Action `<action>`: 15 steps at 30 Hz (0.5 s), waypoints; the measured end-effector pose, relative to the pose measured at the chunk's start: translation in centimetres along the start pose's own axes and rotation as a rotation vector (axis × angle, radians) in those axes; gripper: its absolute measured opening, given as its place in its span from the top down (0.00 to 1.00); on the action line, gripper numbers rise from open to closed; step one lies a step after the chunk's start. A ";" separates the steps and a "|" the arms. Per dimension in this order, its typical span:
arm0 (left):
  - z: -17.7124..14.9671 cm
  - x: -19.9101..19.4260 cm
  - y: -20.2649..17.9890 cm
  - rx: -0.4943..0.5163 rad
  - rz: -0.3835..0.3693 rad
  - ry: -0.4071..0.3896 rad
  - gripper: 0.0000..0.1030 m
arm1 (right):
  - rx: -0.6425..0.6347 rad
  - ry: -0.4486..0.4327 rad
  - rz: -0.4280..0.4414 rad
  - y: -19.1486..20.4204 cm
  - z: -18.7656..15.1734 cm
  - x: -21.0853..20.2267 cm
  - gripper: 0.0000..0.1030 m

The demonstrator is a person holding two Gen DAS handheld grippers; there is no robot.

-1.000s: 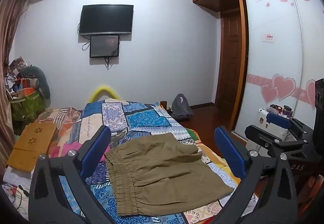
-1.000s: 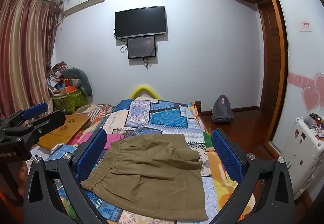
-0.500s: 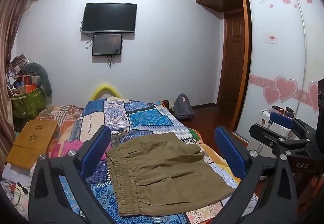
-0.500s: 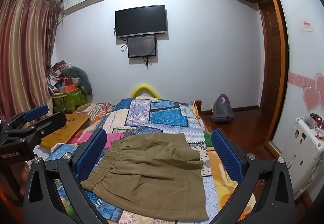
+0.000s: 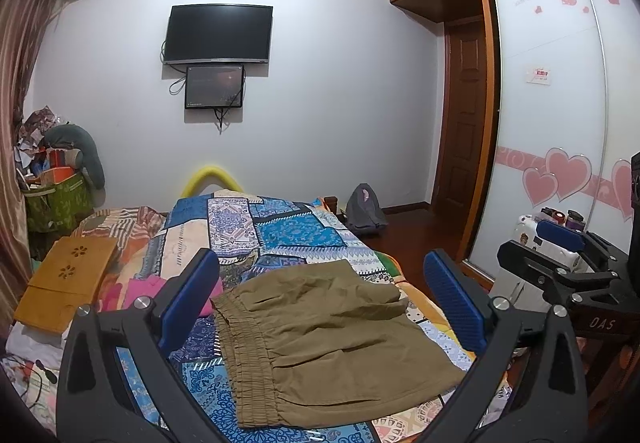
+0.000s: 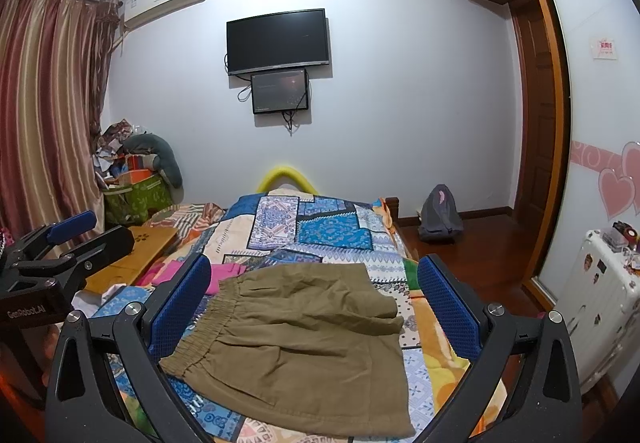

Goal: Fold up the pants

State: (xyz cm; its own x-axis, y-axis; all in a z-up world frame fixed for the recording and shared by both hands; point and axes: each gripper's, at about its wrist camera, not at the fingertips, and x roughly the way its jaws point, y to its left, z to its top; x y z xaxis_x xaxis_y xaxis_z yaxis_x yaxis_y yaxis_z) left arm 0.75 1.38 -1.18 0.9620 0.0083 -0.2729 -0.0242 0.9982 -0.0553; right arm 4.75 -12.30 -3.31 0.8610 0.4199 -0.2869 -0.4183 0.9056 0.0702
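Note:
Olive-brown pants (image 5: 320,339) lie folded on the patchwork bedspread (image 5: 288,235), elastic waistband to the left; they also show in the right wrist view (image 6: 304,343). My left gripper (image 5: 320,303) is open and empty, held above and in front of the pants. My right gripper (image 6: 314,303) is open and empty, likewise above the pants. Each gripper shows at the edge of the other's view: the right one (image 5: 560,243) and the left one (image 6: 68,231).
A pink cloth (image 6: 224,275) and a wooden lap tray (image 5: 68,283) lie left of the pants. A green basket with clutter (image 6: 136,195) stands by the curtain. A grey backpack (image 6: 440,215) sits on the wood floor. A white suitcase (image 6: 600,283) stands at the right.
The left wrist view has shifted slightly left and up; the pants lie as before. Both grippers stay open, hardly moved.

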 end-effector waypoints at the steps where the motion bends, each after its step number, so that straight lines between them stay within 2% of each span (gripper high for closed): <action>1: 0.0 0.0 0.1 0.000 -0.001 0.000 0.00 | 0.000 -0.001 0.001 0.0 0.0 0.0 0.00; 15: -0.1 -0.1 0.0 0.004 0.004 -0.004 0.00 | 0.004 0.000 0.002 0.1 0.0 0.0 0.00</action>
State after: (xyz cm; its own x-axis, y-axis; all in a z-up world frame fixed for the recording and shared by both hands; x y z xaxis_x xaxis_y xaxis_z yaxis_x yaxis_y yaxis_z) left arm 0.60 1.35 -1.20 0.9630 0.0120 -0.2693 -0.0266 0.9984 -0.0504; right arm 4.69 -12.26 -3.33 0.8599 0.4222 -0.2870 -0.4192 0.9048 0.0748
